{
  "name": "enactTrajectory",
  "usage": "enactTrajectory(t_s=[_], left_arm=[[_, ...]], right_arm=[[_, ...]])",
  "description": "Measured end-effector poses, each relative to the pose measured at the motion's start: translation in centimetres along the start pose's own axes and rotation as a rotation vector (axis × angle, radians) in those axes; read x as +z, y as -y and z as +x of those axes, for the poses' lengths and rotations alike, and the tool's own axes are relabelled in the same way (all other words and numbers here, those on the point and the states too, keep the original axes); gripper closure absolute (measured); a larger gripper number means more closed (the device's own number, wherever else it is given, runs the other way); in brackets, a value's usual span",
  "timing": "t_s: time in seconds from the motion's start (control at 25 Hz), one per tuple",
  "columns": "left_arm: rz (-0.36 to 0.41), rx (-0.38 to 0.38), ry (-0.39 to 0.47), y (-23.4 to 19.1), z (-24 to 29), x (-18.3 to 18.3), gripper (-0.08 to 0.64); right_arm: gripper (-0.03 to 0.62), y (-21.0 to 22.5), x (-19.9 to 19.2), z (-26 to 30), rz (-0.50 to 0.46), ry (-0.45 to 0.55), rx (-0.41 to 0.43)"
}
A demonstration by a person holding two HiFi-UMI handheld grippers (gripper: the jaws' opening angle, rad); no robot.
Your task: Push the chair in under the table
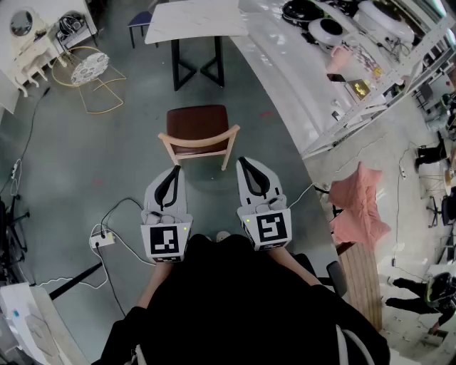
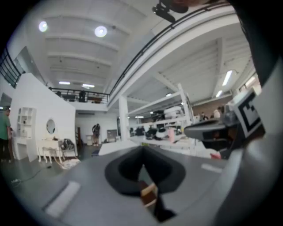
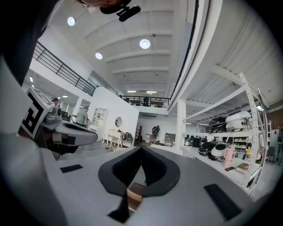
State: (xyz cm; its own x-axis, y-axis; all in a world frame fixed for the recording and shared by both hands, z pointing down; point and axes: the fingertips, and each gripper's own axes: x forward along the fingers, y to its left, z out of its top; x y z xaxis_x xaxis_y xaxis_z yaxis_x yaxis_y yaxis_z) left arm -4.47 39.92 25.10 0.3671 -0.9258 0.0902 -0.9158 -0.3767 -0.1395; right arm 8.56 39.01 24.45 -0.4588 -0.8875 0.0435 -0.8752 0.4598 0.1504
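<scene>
A chair point(image 1: 197, 127) with a brown seat and a pale curved wooden back rail point(image 1: 200, 140) stands on the grey floor, facing a white-topped table point(image 1: 199, 20) with black legs. There is a gap between chair and table. My left gripper point(image 1: 175, 169) and right gripper point(image 1: 243, 161) are held level just behind the back rail, one near each end, both shut and empty. Whether they touch the rail I cannot tell. In the left gripper view a bit of the chair point(image 2: 148, 194) shows below the closed jaws, and the chair point(image 3: 134, 194) shows likewise in the right gripper view.
A power strip point(image 1: 102, 239) with cables lies on the floor at the left. A long white counter point(image 1: 292, 78) runs along the right. A gold wire stand point(image 1: 89, 71) sits at the far left, and pink cloth point(image 1: 360, 203) lies at the right.
</scene>
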Motion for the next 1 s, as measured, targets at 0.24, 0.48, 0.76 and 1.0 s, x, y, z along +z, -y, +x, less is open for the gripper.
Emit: enactTrajectory(t_s=[0.24, 0.48, 0.76, 1.0], left_arm=[[0.01, -0.01, 0.035, -0.9, 0.6, 0.3, 0.551], [0.014, -0.049, 0.045, -1.8, 1.2, 0.0, 0.551], [0.009, -0.074, 0.027, -2.3, 2.0, -1.8, 0.551], [-0.01, -0.071, 0.049, -3.5, 5.0, -2.6, 0.551]], right_arm=[[0.571, -0.3, 0.4, 1.0, 0.013, 0.009, -0.015], [0.57, -0.6, 0.8, 1.8, 0.01, 0.032, -0.039], [0.569, -0.3, -1.1, 2.6, 0.02, 0.001, -0.051], [0.569, 1.1, -2.2, 5.8, 0.006, 0.012, -0.043]])
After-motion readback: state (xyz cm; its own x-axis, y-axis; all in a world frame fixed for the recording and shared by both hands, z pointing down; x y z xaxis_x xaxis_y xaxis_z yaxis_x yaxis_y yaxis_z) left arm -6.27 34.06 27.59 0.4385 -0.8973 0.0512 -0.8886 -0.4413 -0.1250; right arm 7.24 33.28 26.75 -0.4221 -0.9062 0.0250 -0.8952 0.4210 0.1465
